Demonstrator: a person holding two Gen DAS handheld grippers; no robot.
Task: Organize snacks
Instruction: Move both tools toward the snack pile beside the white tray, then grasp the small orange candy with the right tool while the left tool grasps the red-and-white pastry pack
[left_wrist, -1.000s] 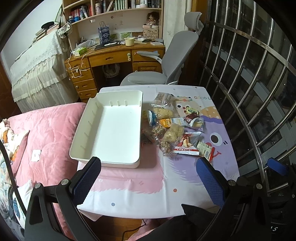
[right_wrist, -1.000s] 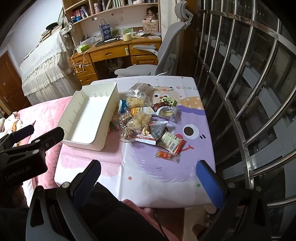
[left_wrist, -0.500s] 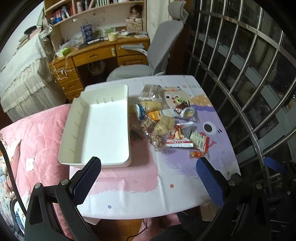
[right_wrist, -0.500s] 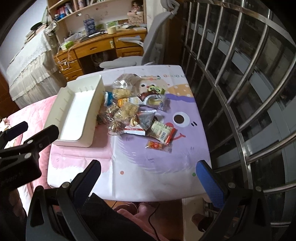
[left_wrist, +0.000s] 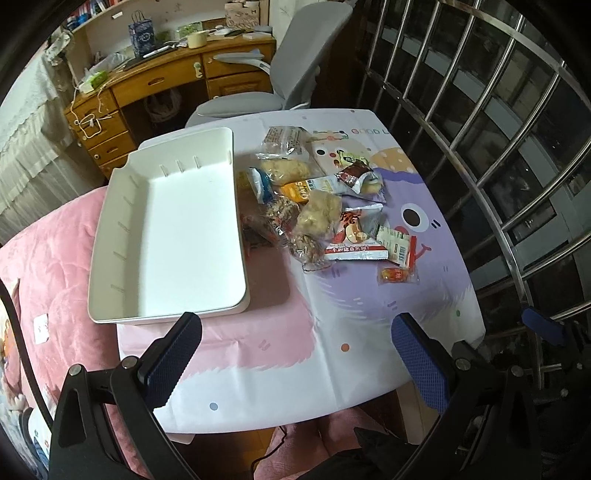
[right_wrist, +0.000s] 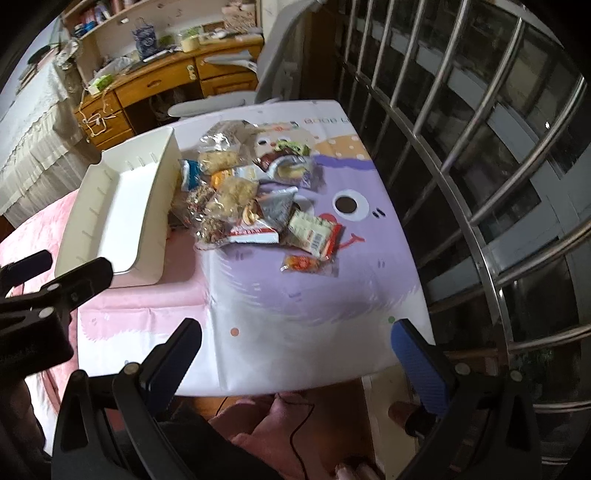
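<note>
An empty white tray (left_wrist: 122, 221) (right_wrist: 159, 206) lies on the left part of a small table covered with a pink and purple cartoon cloth (left_wrist: 369, 317). Right of the tray sits a pile of several snack packets (left_wrist: 317, 214) (right_wrist: 243, 199), and a small orange packet (left_wrist: 397, 275) (right_wrist: 304, 264) lies apart at the near right. My left gripper (left_wrist: 295, 354) hangs open above the table's near edge, holding nothing. My right gripper (right_wrist: 295, 358) is open and empty too, over the near right corner. The left gripper's body (right_wrist: 44, 295) shows at the left of the right wrist view.
A grey office chair (left_wrist: 280, 85) stands behind the table, with a cluttered wooden desk (left_wrist: 155, 81) beyond it. Steel window bars (left_wrist: 498, 147) run along the right side. A pink quilt (left_wrist: 44, 266) lies left of the table. A person's feet (right_wrist: 266, 424) show below the near edge.
Both grippers have moved in toward the table and tilted down, so the tray and snacks look larger and nearer. Both stay open. Nothing on the table has shifted.
</note>
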